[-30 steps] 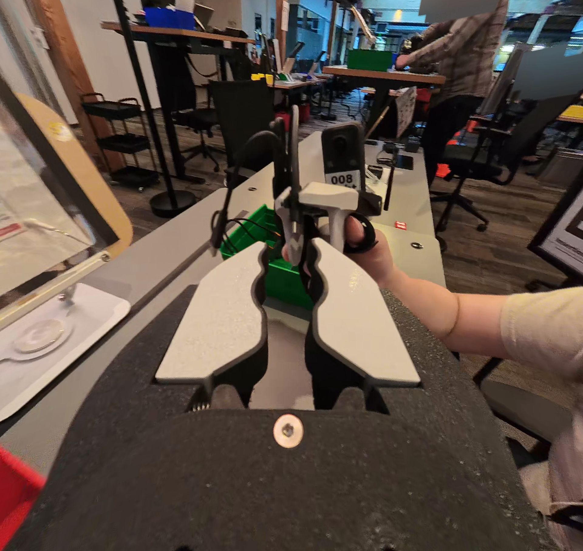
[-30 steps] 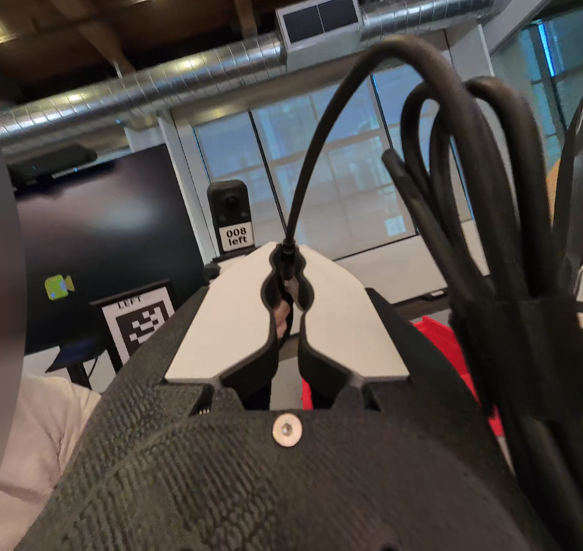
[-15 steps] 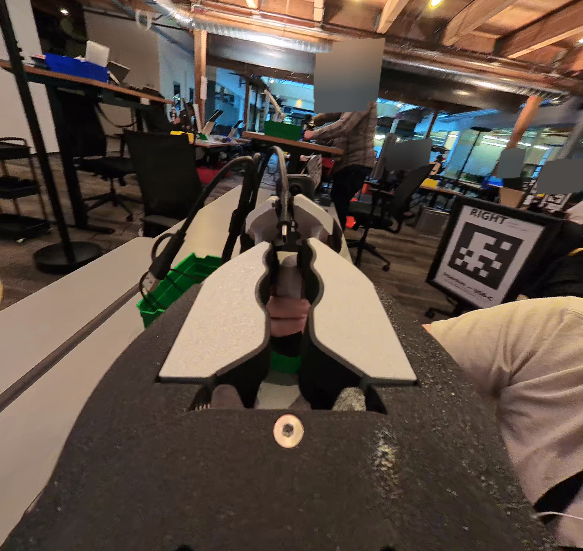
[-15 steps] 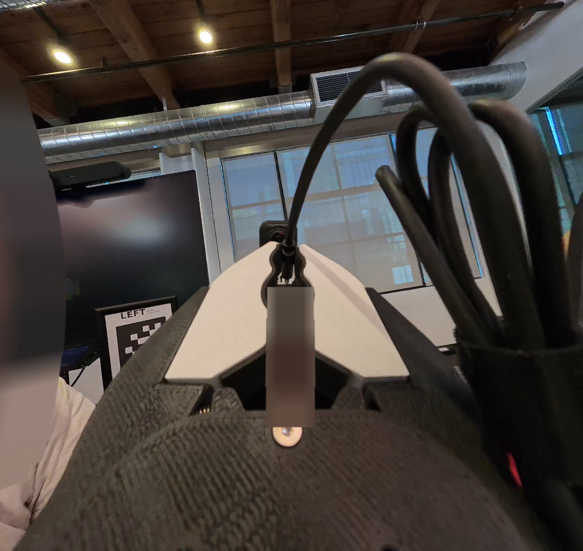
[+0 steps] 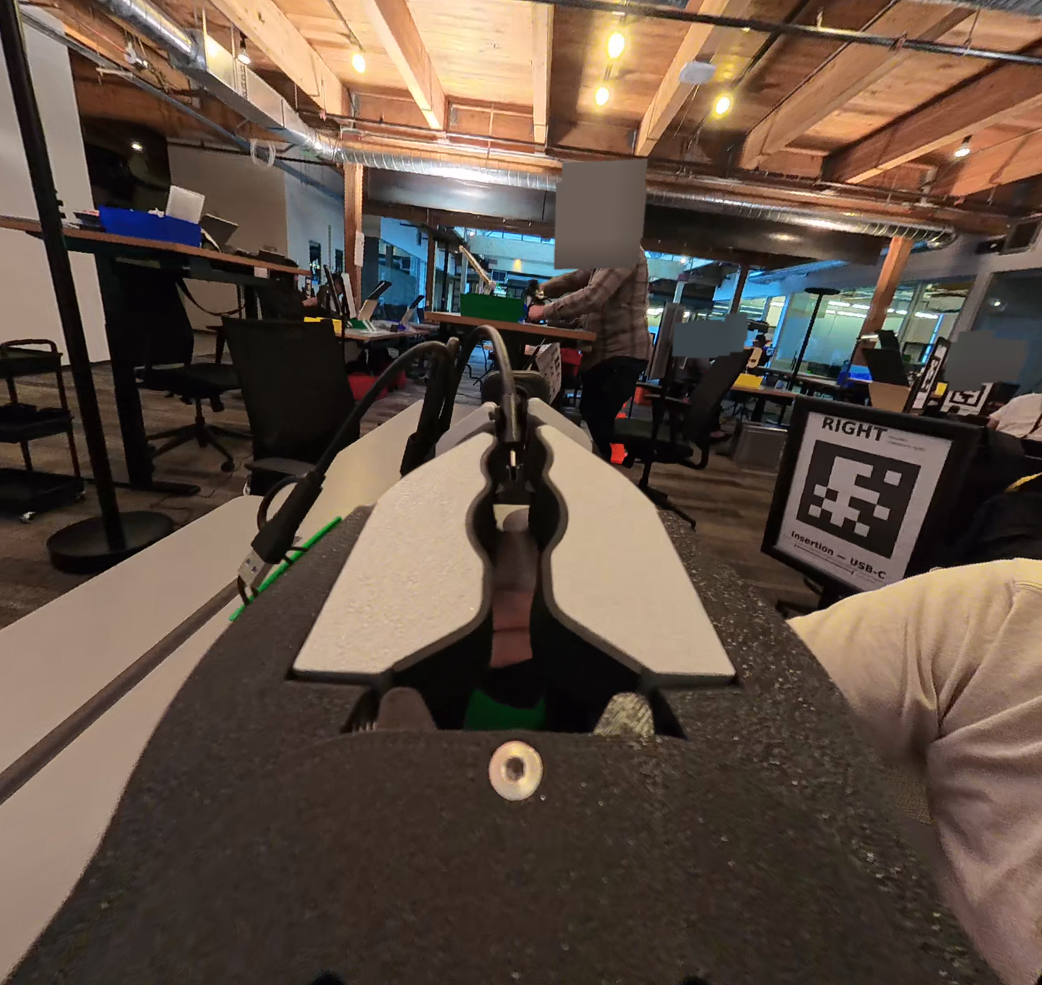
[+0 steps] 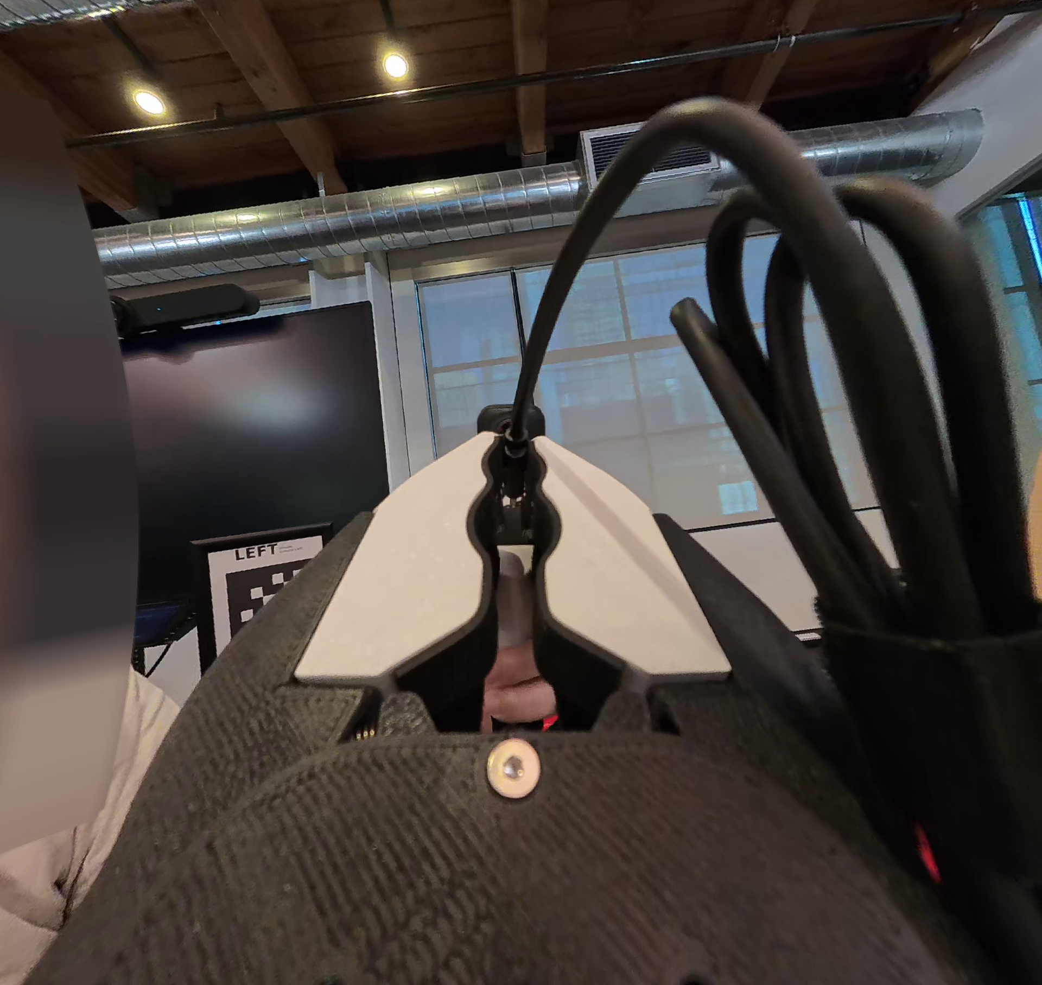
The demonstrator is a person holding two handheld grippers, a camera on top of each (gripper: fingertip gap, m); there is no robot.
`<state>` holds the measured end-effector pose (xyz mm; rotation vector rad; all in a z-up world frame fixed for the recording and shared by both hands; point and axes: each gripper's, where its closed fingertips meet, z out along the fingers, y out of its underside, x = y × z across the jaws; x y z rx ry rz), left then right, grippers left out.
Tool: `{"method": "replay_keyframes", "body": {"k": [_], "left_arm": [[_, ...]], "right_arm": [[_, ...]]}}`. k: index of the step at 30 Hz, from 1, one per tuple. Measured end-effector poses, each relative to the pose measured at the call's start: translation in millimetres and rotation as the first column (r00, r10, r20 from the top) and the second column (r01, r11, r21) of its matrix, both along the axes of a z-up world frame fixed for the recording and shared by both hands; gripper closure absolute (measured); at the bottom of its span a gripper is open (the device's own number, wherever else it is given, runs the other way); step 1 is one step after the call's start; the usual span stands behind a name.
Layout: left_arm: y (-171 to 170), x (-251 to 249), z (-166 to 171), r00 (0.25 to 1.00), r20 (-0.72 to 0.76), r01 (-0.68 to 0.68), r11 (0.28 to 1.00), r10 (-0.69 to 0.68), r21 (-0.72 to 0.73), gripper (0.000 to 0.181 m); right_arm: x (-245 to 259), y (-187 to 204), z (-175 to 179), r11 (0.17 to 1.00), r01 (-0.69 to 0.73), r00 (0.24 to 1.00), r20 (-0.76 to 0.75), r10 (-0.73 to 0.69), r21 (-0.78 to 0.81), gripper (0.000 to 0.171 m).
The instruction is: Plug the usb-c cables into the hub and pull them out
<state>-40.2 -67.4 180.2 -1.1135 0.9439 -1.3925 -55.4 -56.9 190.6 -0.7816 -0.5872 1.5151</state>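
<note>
We see the black USB-C cable (image 6: 555, 304) pinched at its plug between the closed fingertips of the right gripper (image 6: 512, 450), its bundled loops (image 6: 879, 450) hanging at right. The left gripper (image 5: 510, 464) faces it tip to tip; whether its narrowed fingers clamp the plug, we cannot tell. Framed placards with square markers and printed words stand behind each tool (image 5: 862, 498) (image 6: 256, 586). The hub is out of sight.
</note>
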Motion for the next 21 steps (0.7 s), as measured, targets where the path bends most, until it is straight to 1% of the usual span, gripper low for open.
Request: {"method": "replay_keyframes", "body": {"k": [4, 10, 13, 16, 18, 21], "left_arm": [[0.0, 3.9, -5.7, 0.999, -0.034, 0.007, 1.000, -0.007, 0.002, 0.173], [-0.2, 4.2, -3.8, 1.000, -0.015, -0.010, 0.999, 0.010, 0.030, 0.175], [0.5, 2.3, -4.1, 0.999, -0.032, -0.018, 0.999, 0.019, 0.039, 0.175], [3.0, -4.9, -1.0, 0.999, -0.030, -0.020, 1.000, 0.020, 0.021, 0.175], [7.5, -14.5, 3.1, 0.999, -0.013, -0.029, 1.000, 0.029, -0.001, 0.175], [17.9, -33.1, 7.1, 0.999, -0.003, -0.046, 0.998, 0.046, -0.053, 0.175]], "right_arm": [[-1.8, -1.3, -0.8, 1.000, 0.006, 1.000, -0.005, -0.006, 0.015, 0.164], [0.1, -1.1, 0.5, 1.000, -0.008, 1.000, -0.022, 0.008, 0.007, 0.164], [-1.1, -0.8, 0.2, 1.000, -0.011, 1.000, -0.017, 0.010, -0.004, 0.164], [-2.9, 0.4, -0.9, 1.000, -0.001, 1.000, -0.007, 0.001, -0.014, 0.162], [-5.5, 1.6, -2.6, 1.000, 0.017, 1.000, 0.013, -0.016, -0.015, 0.158], [-14.7, -5.2, -6.2, 1.000, 0.006, 0.997, 0.071, -0.008, 0.022, 0.159]]}}
